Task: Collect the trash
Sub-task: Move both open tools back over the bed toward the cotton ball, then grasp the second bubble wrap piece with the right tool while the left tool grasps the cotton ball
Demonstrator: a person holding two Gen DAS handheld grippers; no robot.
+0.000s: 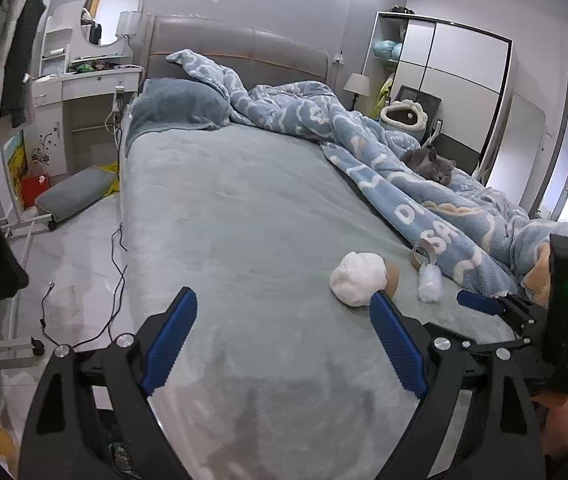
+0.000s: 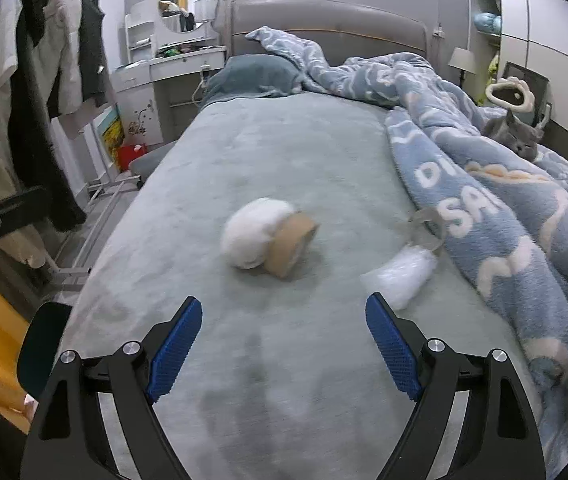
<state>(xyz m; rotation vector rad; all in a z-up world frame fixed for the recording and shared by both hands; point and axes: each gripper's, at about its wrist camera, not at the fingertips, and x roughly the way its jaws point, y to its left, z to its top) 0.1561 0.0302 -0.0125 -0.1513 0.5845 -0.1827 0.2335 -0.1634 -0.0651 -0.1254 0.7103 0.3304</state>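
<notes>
On the grey-green bed sheet (image 1: 243, 220) lie a white crumpled ball (image 1: 358, 278) (image 2: 253, 240) with a brown tape roll (image 1: 392, 276) (image 2: 292, 246) against it. To their right are a clear plastic wad (image 1: 430, 282) (image 2: 400, 276) and an empty tape ring (image 1: 424, 250) (image 2: 428, 224) at the blanket's edge. My left gripper (image 1: 283, 296) is open above the sheet, the ball just beyond its right finger. My right gripper (image 2: 284, 304) is open too, short of the ball and roll, with nothing between its fingers.
A rumpled blue blanket (image 1: 404, 184) (image 2: 484, 200) covers the bed's right side, with a grey cat (image 1: 432, 164) (image 2: 520, 136) sleeping on it. Clothes (image 2: 43, 80) hang at the left. A black cable (image 1: 115, 280) lies on the floor by the bed.
</notes>
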